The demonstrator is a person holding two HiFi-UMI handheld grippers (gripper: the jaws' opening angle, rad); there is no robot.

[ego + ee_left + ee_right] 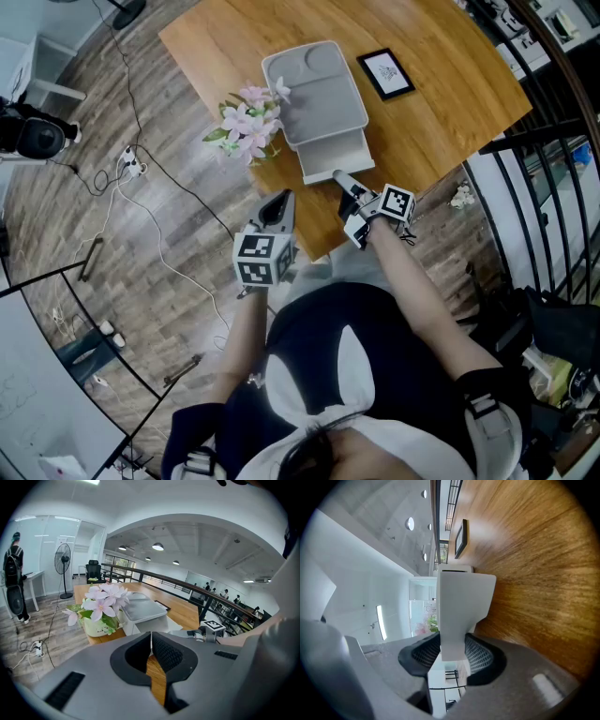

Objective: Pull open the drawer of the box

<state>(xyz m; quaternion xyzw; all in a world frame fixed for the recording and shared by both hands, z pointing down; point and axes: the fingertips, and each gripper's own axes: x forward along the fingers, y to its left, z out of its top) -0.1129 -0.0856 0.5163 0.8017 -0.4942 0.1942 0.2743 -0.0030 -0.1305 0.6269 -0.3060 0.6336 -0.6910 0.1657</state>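
Drawer's out: the pale grey plastic drawer (333,161) sticks out of the light grey rectangular box with a tray-shaped lid (314,89), toward the near edge of the brown wooden table (450,103). Clamped on the drawer's flat front lip is the right gripper (452,648), pads pressing both faces. Just left of the drawer, over the table edge, the left gripper (281,202) has its jaws pressed together with nothing in them, clear of the drawer. A pot of pink-and-white flowers with green leaves (247,122) sits right beside the box's left side, next to the drawer but not across it. A black-framed picture (385,73) lies flat right of the box, apart. Floor left: white power strip with cables (129,164). Right: black metal railing (553,187). Far back: black standing fan (63,559).
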